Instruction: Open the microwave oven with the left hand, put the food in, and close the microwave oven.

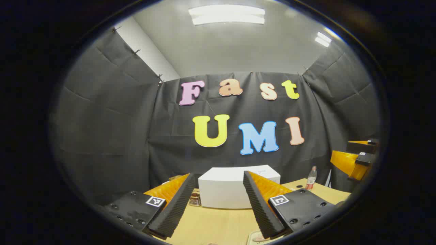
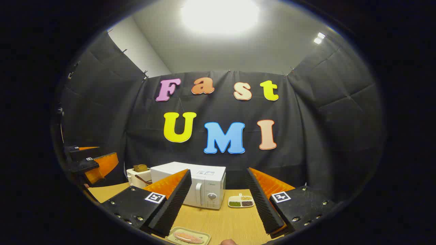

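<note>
- My left hand-held gripper [image 1: 218, 204] is up over the table [image 1: 218, 224], fingers spread wide apart, nothing between them.
- Through that gap in the left gripper view: the white microwave oven [image 1: 224, 190], seen side-on, sitting on the table near the back wall.
- Small dark stacked thing [image 1: 195, 199] just beside the microwave's left bottom corner, too small to tell what it is.
- Bottle [image 1: 310, 178] with a red label and cap stands upright on the table, to the right of the microwave in this view.
- My right hand-held gripper [image 1: 357, 154] shows at the far right edge of the left gripper view, raised above table level.
- Right gripper view: my right hand-held gripper [image 2: 218, 204] also has its fingers wide apart, holding nothing.
- Microwave oven [image 2: 201, 187] sits left of centre here, front facing the camera, door shut, handle and round knob on the front; my left finger partly covers it.
- Food [image 2: 188, 237], a pale pinkish piece, lies on a small tray [image 2: 204, 234] on the table at the bottom edge, near me, well in front of the microwave.
- Divided dish [image 2: 241, 201] with green, dark and yellowish portions sits on the table just right of the microwave.
- Toaster [image 2: 138, 177] with bread on top stands to the left of the microwave.
- My left hand-held gripper [image 2: 90, 163] shows at the left edge, held up off the table; cannot tell its finger gap from here.
</note>
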Available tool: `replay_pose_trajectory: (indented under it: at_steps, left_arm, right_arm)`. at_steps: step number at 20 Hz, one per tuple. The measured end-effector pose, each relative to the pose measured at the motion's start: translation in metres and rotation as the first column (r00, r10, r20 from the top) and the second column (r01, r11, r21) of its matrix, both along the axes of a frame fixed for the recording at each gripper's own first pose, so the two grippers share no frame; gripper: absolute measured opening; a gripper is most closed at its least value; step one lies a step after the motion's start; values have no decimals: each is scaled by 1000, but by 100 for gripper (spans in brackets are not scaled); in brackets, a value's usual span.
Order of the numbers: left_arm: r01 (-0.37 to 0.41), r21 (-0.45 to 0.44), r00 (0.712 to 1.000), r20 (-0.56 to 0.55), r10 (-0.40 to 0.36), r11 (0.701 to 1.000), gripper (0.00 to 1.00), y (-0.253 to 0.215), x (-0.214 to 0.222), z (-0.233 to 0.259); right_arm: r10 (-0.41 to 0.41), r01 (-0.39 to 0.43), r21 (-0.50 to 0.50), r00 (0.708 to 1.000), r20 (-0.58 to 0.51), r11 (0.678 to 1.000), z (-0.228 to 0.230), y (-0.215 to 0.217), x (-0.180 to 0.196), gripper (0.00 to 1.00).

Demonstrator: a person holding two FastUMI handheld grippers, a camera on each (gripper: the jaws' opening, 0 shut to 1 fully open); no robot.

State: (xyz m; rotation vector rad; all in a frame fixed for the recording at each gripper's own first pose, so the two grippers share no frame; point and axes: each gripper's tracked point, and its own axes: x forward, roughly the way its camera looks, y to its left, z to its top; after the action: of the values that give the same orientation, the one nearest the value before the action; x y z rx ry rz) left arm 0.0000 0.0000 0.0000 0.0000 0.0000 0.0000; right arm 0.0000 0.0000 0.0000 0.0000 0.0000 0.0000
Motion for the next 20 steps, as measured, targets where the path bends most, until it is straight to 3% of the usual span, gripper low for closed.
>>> replay_pose_trajectory:
  at_steps: [12,20]
  left_arm:
    - [13,14,1000,-13,-13,1000,96,-24,3,-4]
    - [-4,15,1000,-20,4,1000,96,-54,14,-17]
  right_arm:
    - [-8,8,19,1000,-8,1000,-6,-21,2,97]
    - [44,-44,31,999,1,999,-9,-36,1,97]
